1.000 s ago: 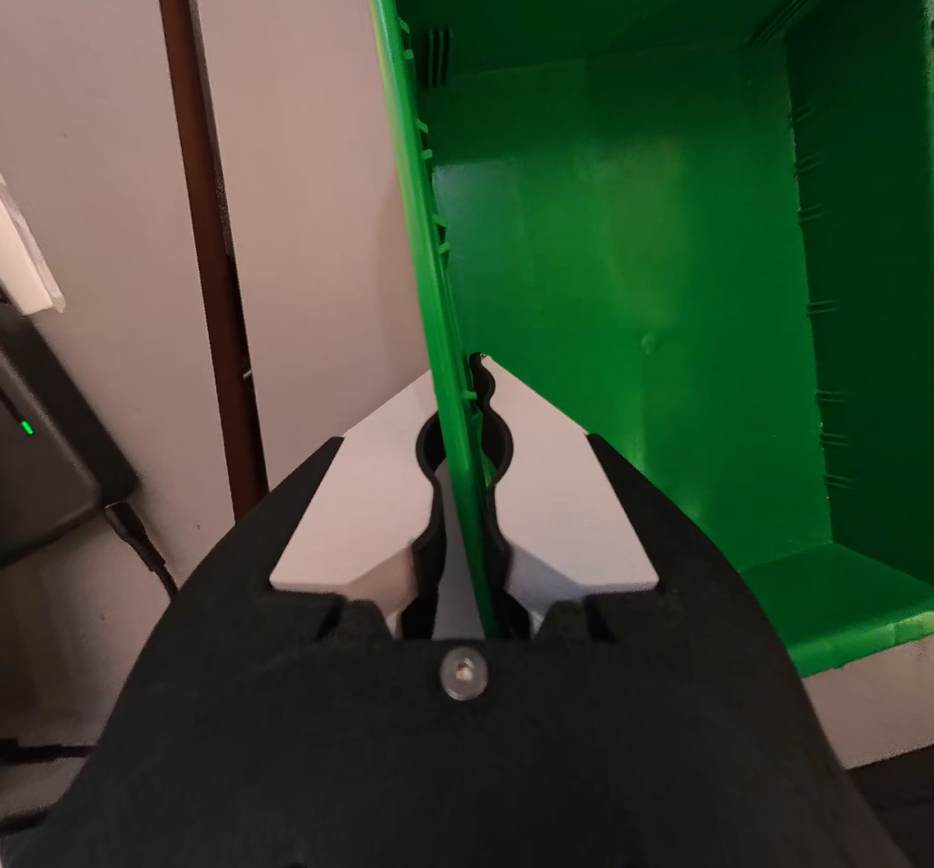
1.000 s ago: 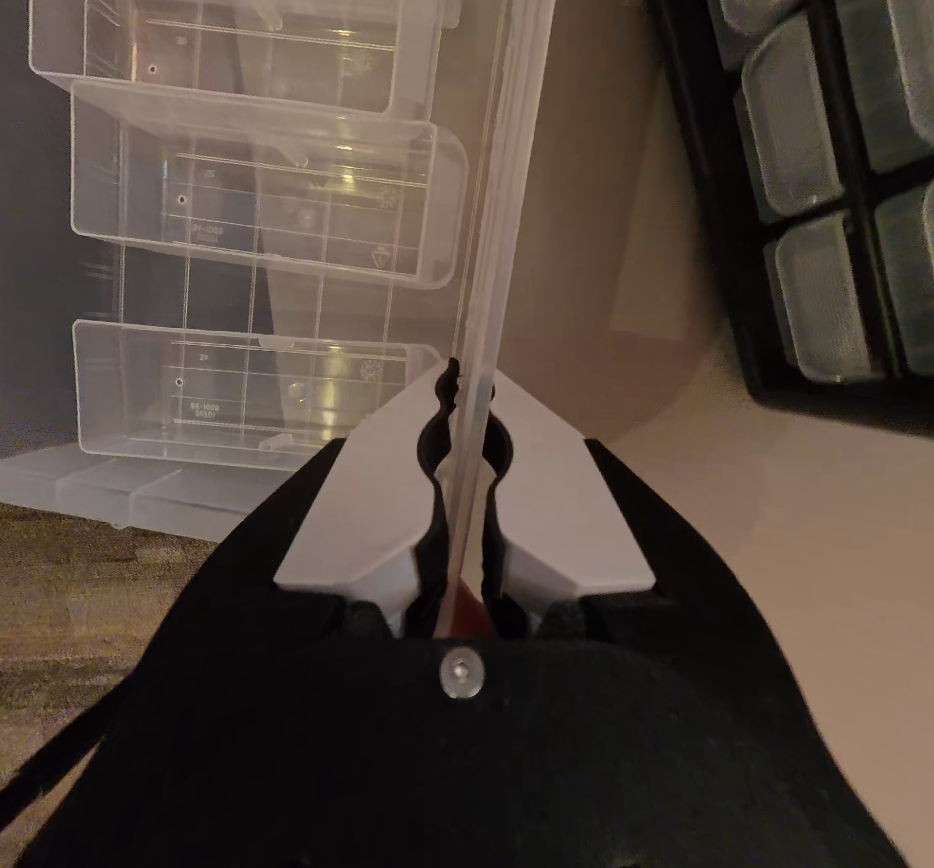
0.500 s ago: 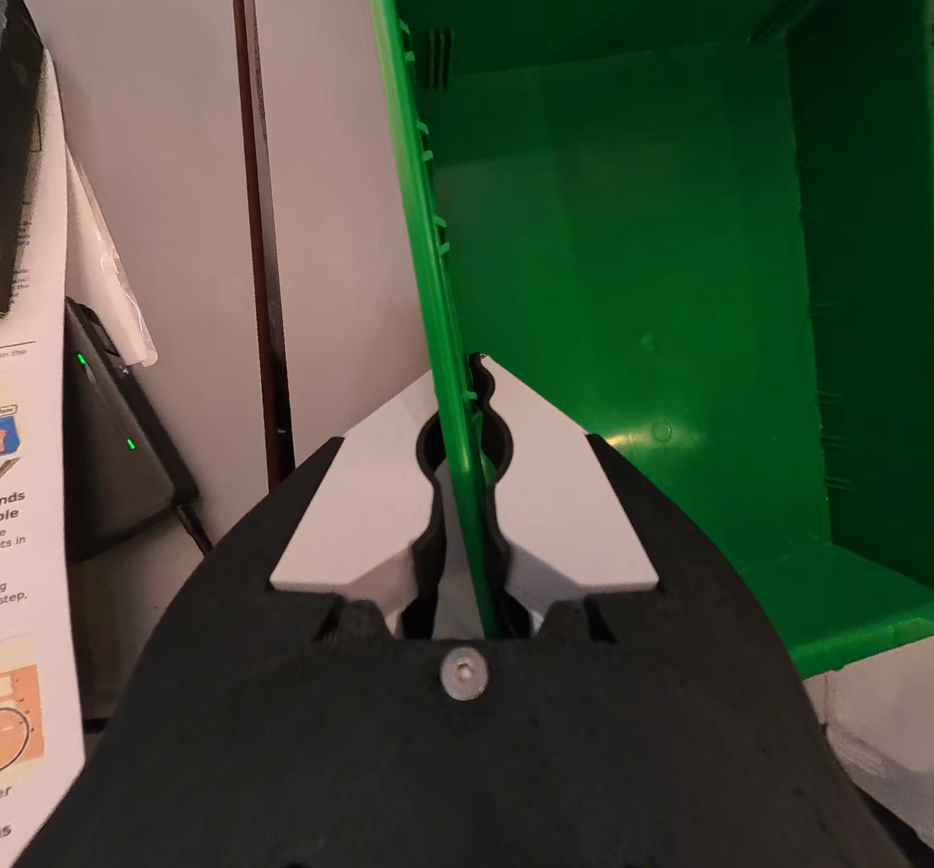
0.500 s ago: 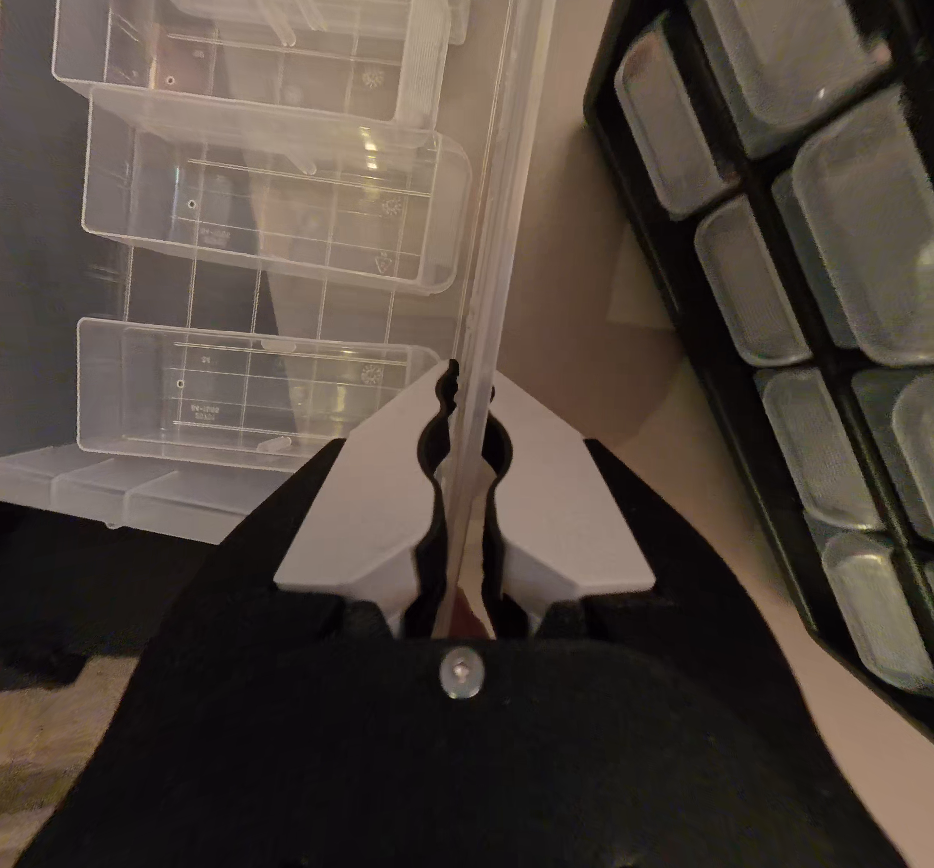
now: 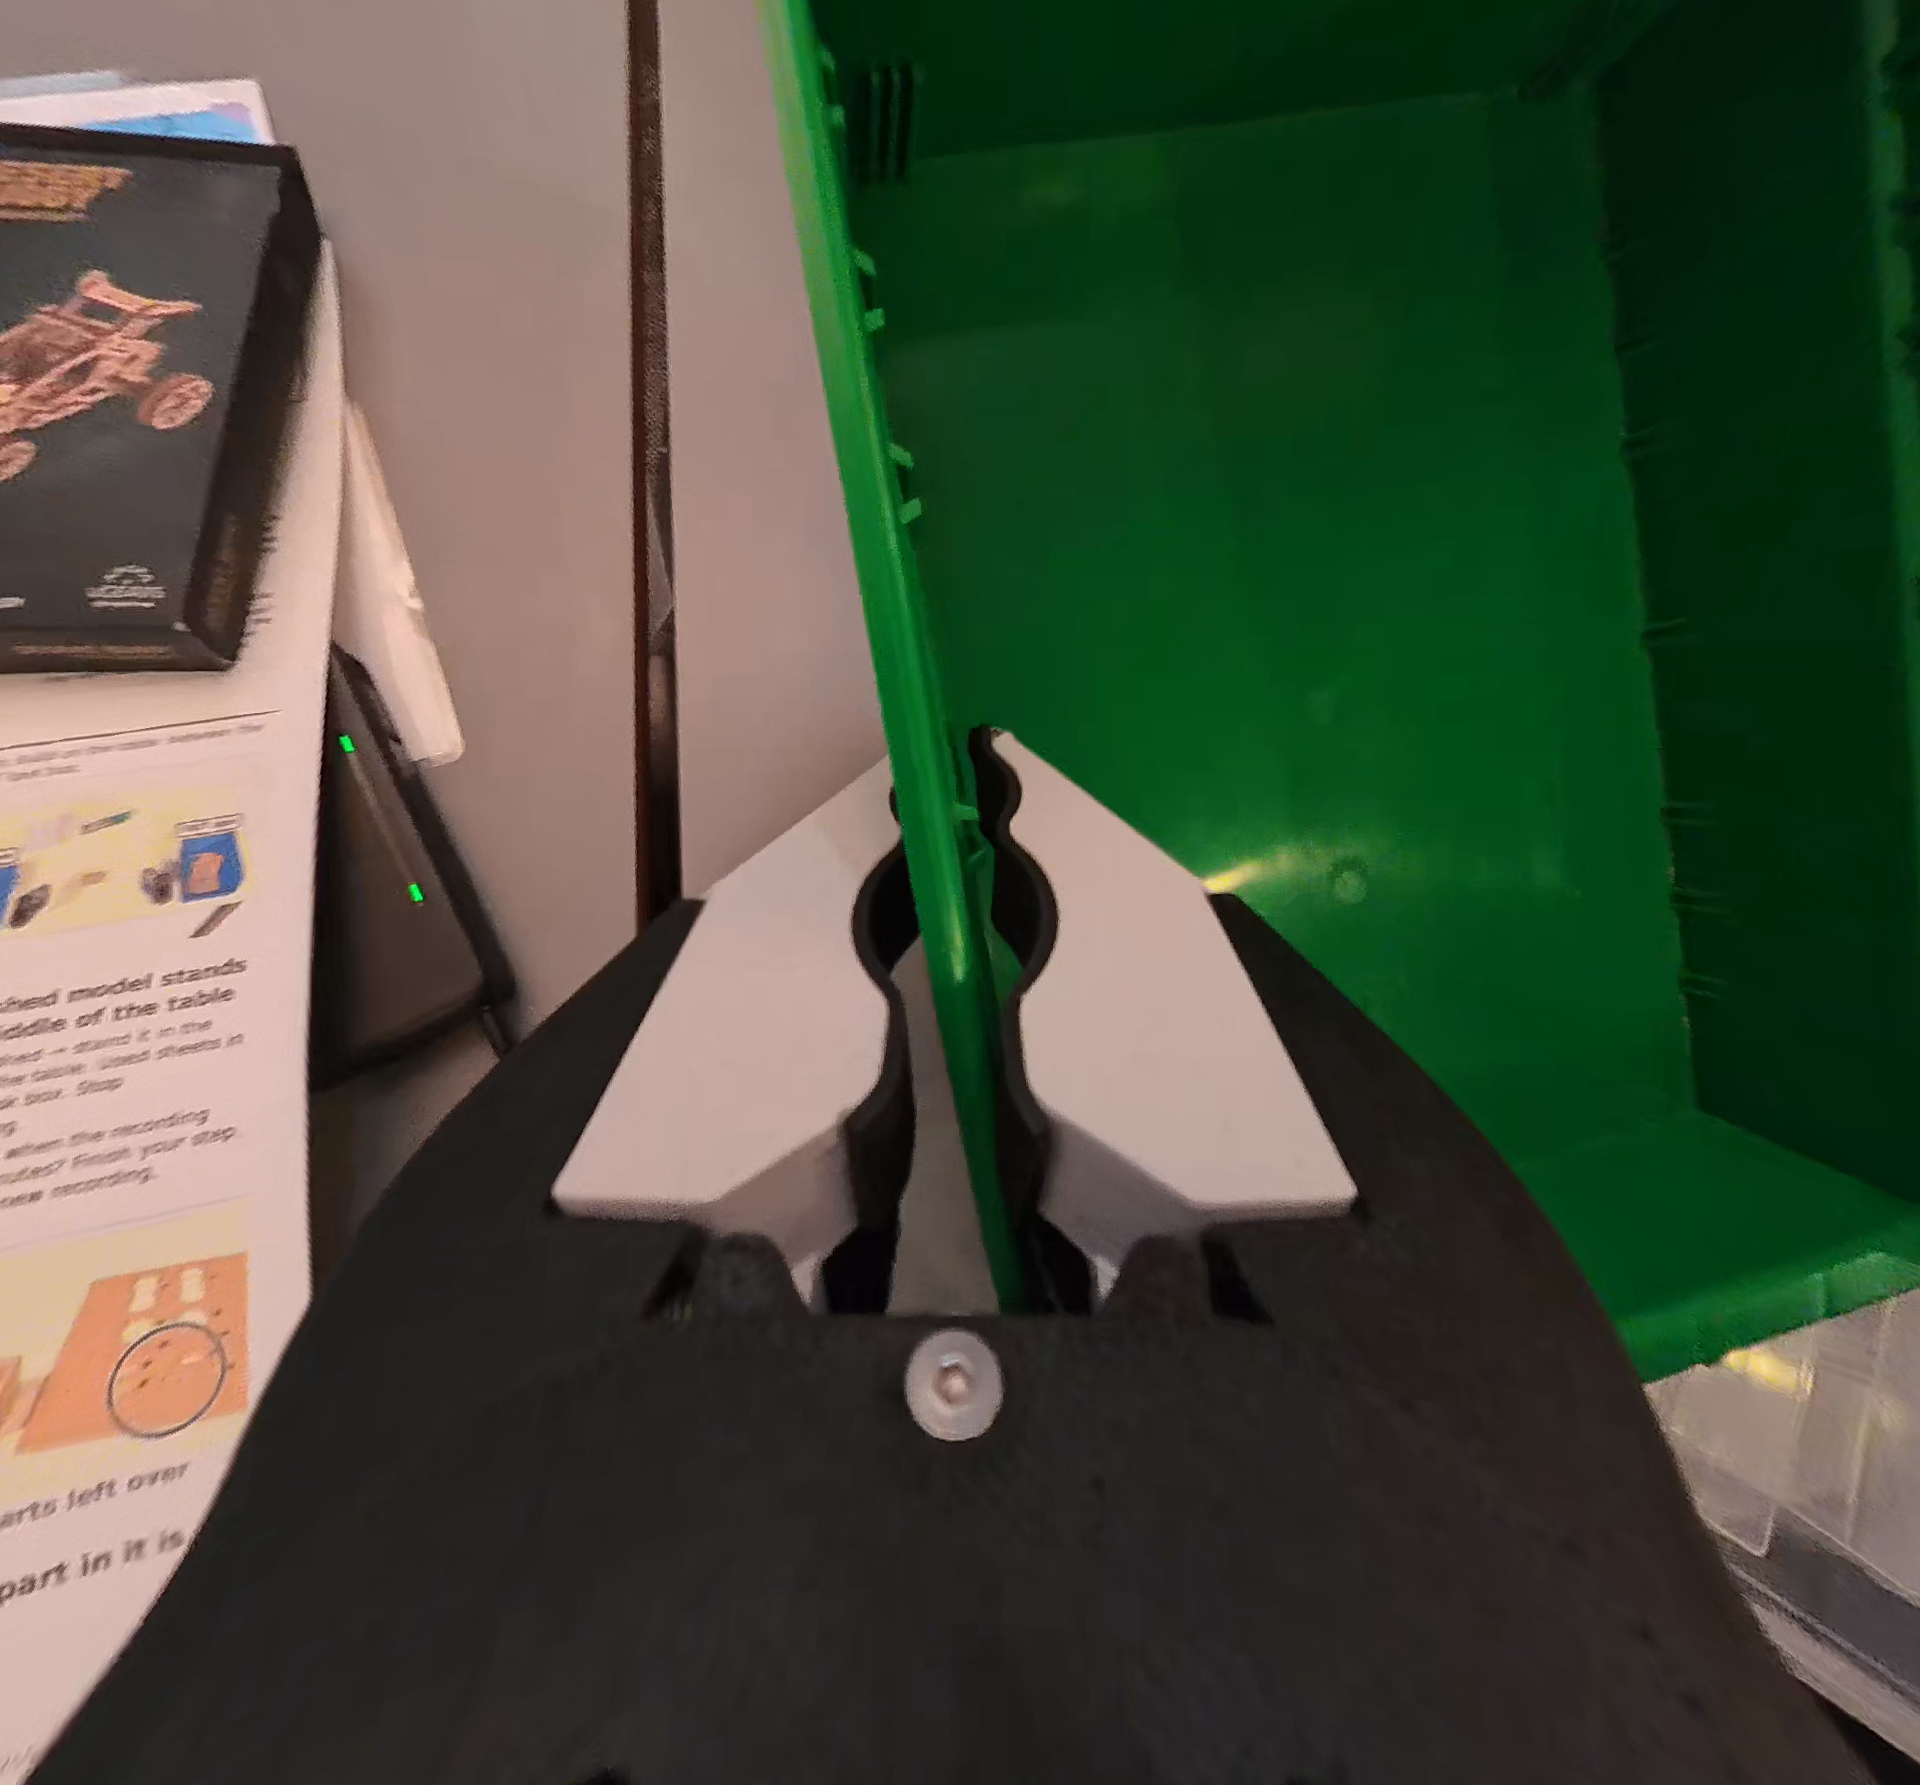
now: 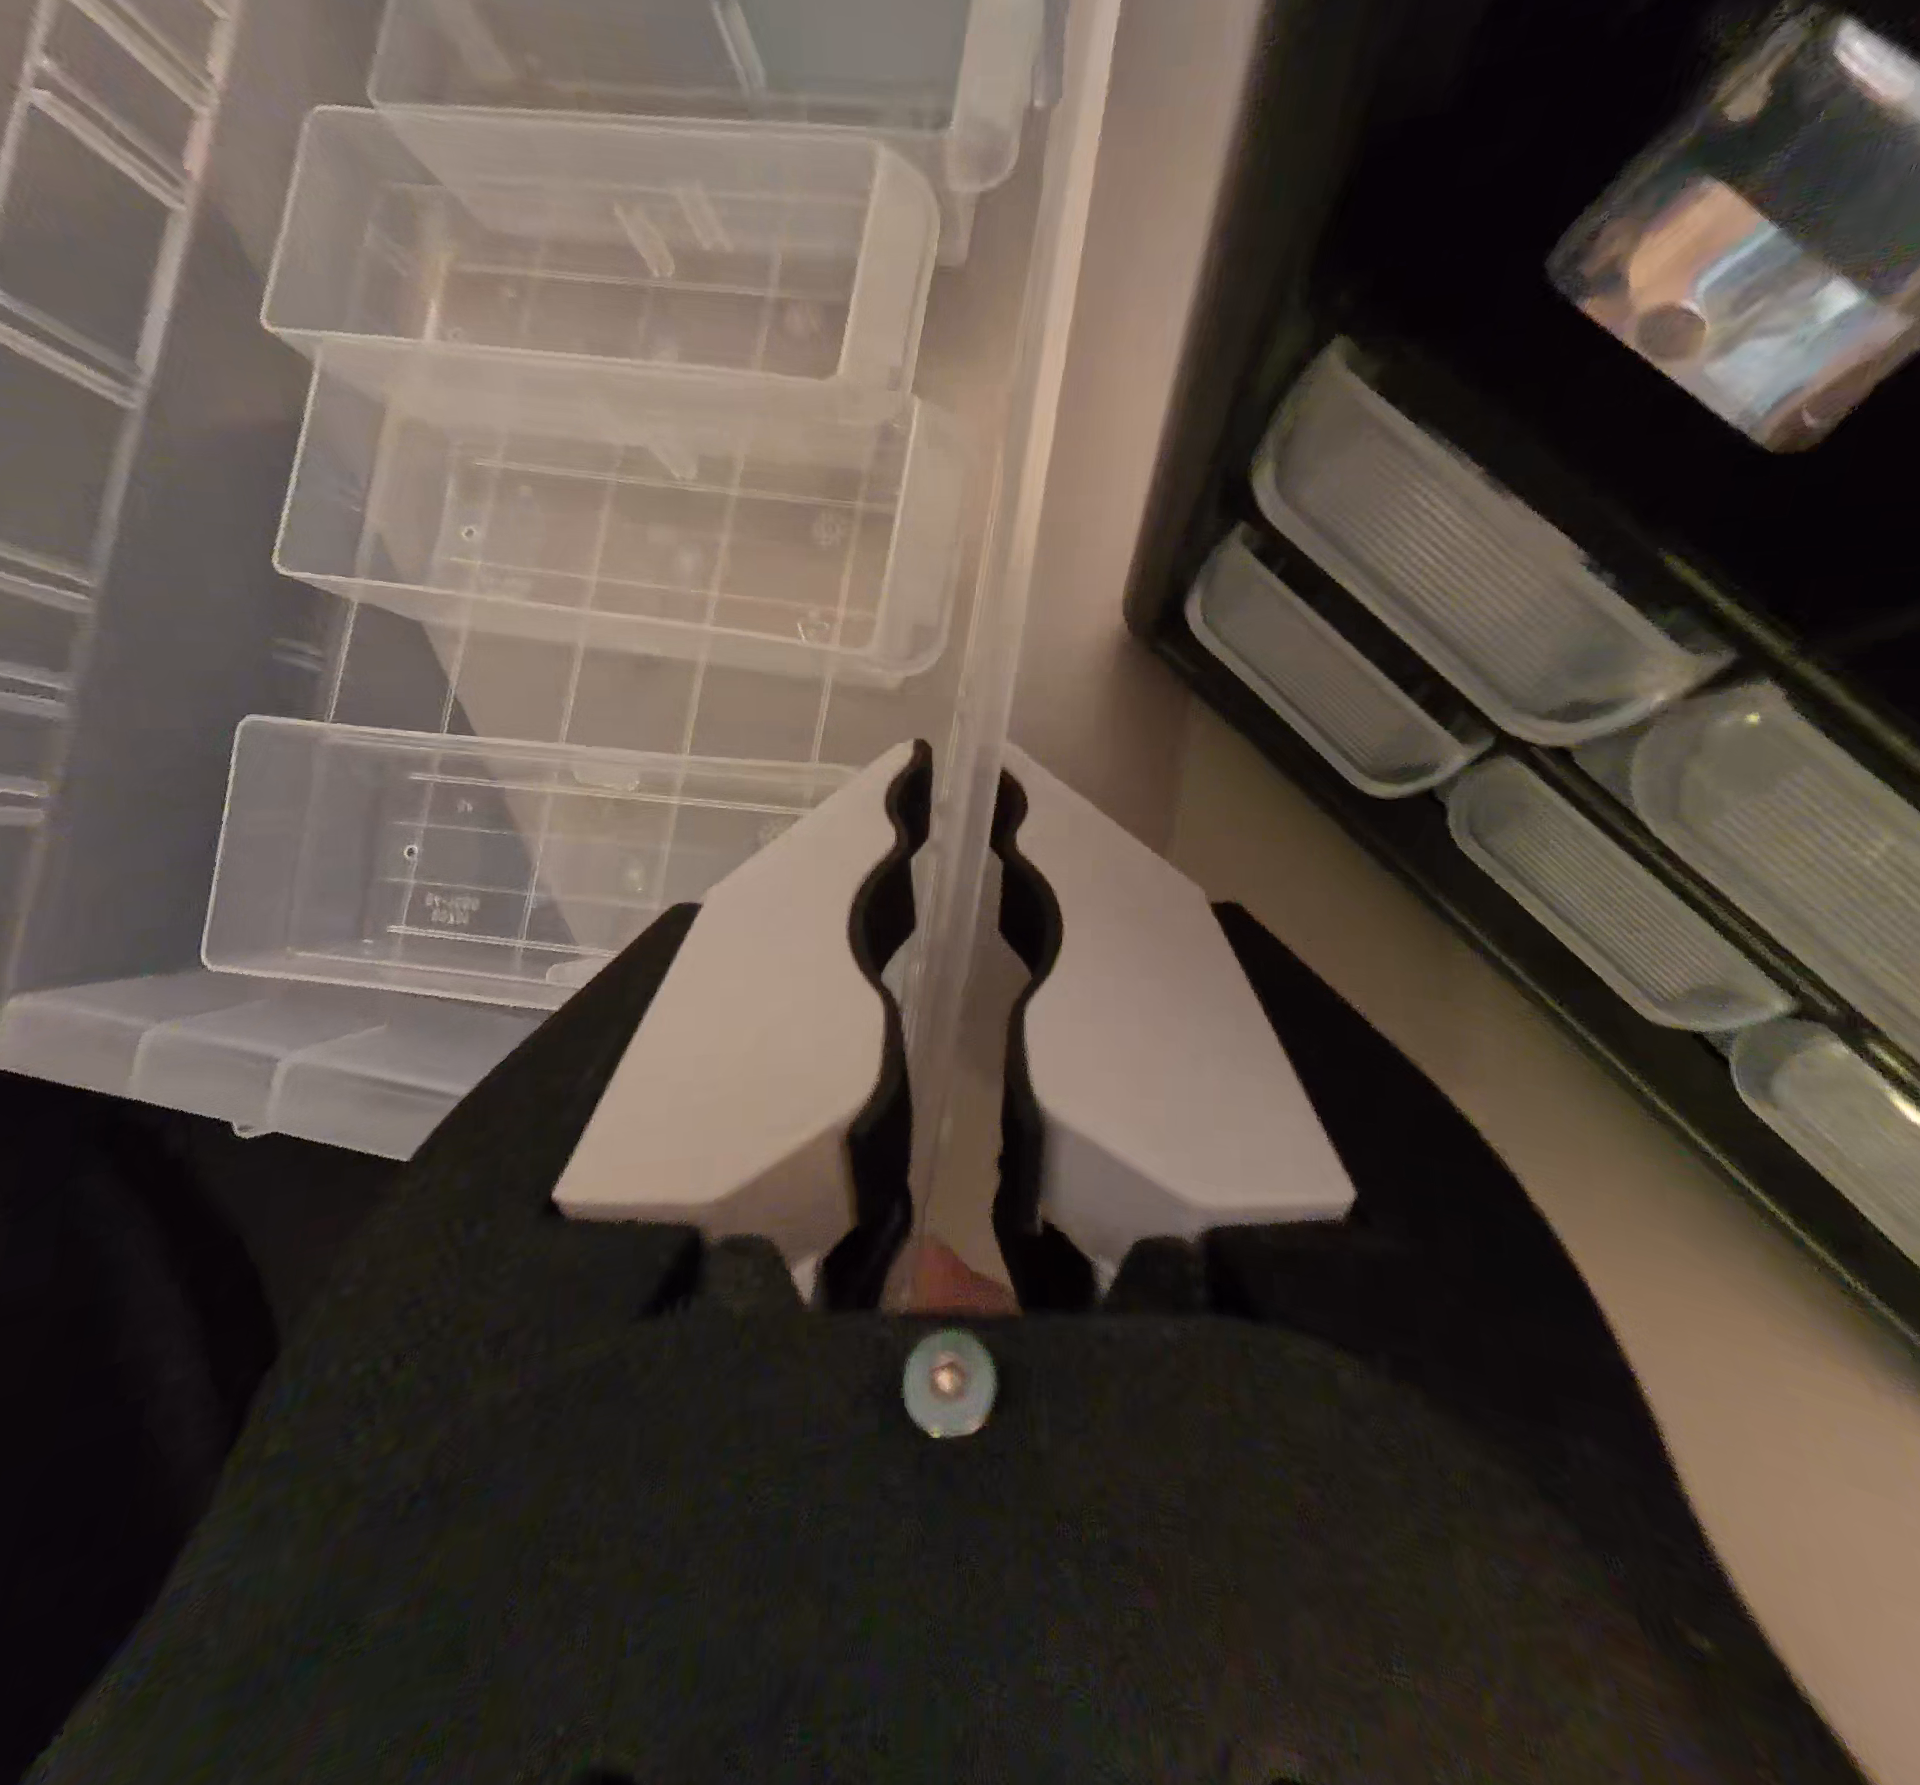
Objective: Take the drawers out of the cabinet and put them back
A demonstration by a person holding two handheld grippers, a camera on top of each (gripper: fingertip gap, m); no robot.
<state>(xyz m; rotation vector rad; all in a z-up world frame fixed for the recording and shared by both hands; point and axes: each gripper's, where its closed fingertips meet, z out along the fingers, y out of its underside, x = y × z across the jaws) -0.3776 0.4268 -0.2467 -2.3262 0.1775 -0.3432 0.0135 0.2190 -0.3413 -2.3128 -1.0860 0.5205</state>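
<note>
Between the left claw (image 5: 951, 769) fingers runs the side wall of a green bin (image 5: 1299, 540), pinched edge-on. Left of it lie a printed sheet (image 5: 145, 1060) and a black box (image 5: 125, 405) bearing print. Right claw (image 6: 956, 779) is clamped on the rim of a clear tray (image 6: 1049, 385) holding loose clear drawers (image 6: 603, 530), on the tray's right side. Black cabinet (image 6: 1351, 177) with drawers stands on the bench (image 6: 1714, 1475), right of that claw.

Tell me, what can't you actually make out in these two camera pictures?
- Left wrist view: the green plastic bin is cut off by the top and right edges, so its full shape is hidden. The left gripper body covers what lies below.
- Right wrist view: the clear plastic tray holding small transparent drawers runs off the top and left edges. The black drawer cabinet is cut off on the right, and one pulled-out drawer there is blurred.
</note>
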